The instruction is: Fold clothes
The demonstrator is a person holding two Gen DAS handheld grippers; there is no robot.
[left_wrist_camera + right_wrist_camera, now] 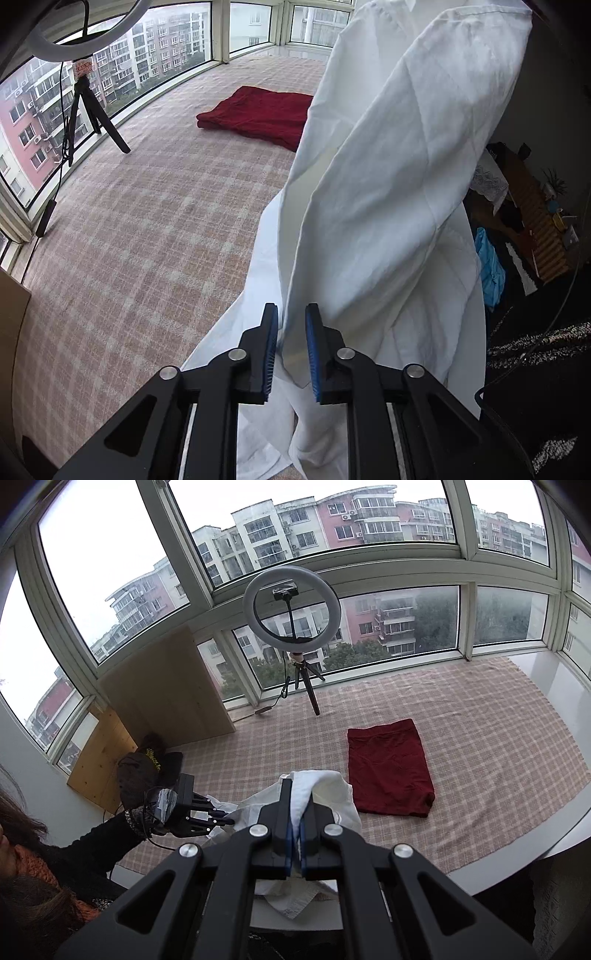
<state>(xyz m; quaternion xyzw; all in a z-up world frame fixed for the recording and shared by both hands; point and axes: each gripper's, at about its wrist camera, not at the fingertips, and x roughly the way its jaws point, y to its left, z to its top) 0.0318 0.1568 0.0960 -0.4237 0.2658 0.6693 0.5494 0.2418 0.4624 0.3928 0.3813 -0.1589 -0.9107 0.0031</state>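
A white shirt (pixel 388 184) hangs lifted over the checked cloth surface (pixel 147 240). My left gripper (pixel 291 314) is open, its blue-padded fingers on either side of a hanging edge of the shirt without pinching it. My right gripper (pixel 299 797) is shut on a bunched part of the white shirt (pixel 332 786) and holds it up. In the right wrist view the left gripper (pixel 227 818) reaches the shirt's lower edge from the left. A folded dark red garment (pixel 389 768) lies flat on the surface; it also shows in the left wrist view (pixel 258 114).
A ring light on a black tripod (pixel 291 627) stands by the windows (pixel 369 528). Wooden boards (pixel 166 690) lean at the left corner. The surface's curved white edge (pixel 535 853) lies at right. Cluttered furniture (pixel 528 221) stands beyond the shirt.
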